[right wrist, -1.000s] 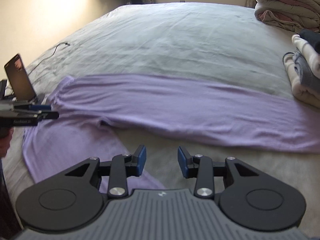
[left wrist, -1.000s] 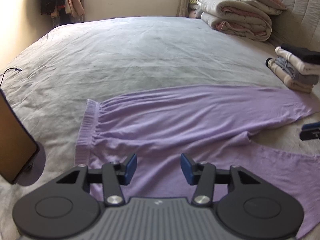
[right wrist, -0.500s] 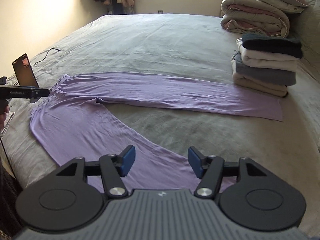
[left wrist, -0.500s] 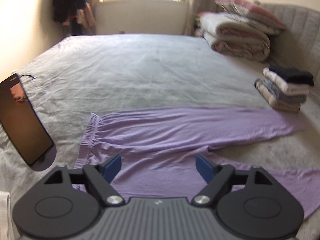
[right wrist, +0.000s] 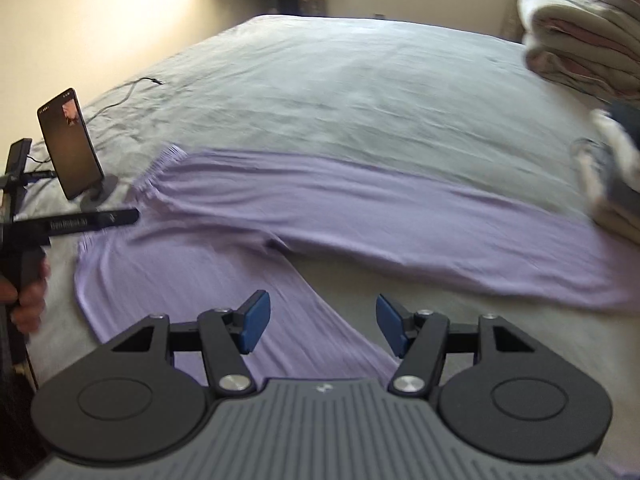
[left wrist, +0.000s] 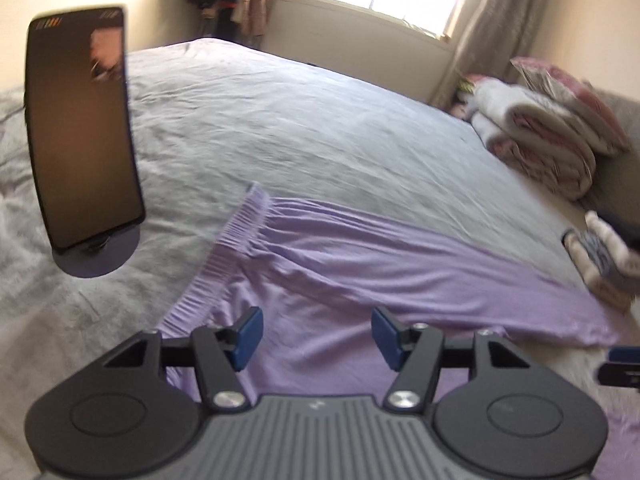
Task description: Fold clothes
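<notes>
Lilac trousers [left wrist: 360,264] lie spread flat on the grey bed, legs splayed apart, with the ribbed waistband [left wrist: 224,252] at the left. They also show in the right wrist view [right wrist: 360,208]. My left gripper [left wrist: 316,334] is open and empty, hovering over the trousers near the waistband. My right gripper [right wrist: 322,326] is open and empty, above the near leg [right wrist: 224,280]. The left gripper also shows from the side at the left of the right wrist view [right wrist: 92,220], held by a hand.
A phone on a round stand [left wrist: 80,128] stands on the bed left of the waistband. A stack of folded clothes [left wrist: 604,256] sits at the right by the leg ends. Folded quilts and a pillow [left wrist: 552,136] lie at the far right. A cable [right wrist: 124,94] trails at the left.
Both grippers have moved and tilted, and the views are blurred. The left one swung left toward the waistband and phone. Both stay open and empty.
</notes>
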Available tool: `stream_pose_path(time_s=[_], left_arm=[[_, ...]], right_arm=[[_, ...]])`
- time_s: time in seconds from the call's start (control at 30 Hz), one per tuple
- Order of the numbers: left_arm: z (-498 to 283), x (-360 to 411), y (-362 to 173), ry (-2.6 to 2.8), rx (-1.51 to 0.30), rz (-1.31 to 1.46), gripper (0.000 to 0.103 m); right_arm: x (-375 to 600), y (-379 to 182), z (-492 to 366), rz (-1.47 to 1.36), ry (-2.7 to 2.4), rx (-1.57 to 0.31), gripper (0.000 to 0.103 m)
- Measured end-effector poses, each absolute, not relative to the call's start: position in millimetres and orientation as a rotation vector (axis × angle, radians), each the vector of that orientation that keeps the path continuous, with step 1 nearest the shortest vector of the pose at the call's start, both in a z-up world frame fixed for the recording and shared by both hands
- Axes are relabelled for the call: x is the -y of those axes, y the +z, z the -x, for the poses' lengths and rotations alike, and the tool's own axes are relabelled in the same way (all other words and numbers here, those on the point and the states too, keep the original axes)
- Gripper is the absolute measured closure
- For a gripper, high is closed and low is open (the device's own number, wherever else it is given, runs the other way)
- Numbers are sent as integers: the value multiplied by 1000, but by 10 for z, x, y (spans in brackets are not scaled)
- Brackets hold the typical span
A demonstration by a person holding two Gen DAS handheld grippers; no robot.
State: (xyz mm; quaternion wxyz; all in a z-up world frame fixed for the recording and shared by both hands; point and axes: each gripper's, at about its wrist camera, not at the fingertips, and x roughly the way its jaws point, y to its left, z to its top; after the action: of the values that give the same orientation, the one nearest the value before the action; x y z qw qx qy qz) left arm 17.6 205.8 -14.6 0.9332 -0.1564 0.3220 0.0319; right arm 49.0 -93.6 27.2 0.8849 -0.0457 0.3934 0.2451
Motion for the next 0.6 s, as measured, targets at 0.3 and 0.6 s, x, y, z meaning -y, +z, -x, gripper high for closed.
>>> stream_pose_path(time_s=[0.3, 0.6], left_arm=[[-191, -2267, -222, -72, -563, 370, 45], [-329, -2307, -507, -85, -626, 362, 52]], right_arm=[[21, 117, -1228, 240, 643, -808, 40], [-532, -26, -1827, 283, 718, -808, 34]])
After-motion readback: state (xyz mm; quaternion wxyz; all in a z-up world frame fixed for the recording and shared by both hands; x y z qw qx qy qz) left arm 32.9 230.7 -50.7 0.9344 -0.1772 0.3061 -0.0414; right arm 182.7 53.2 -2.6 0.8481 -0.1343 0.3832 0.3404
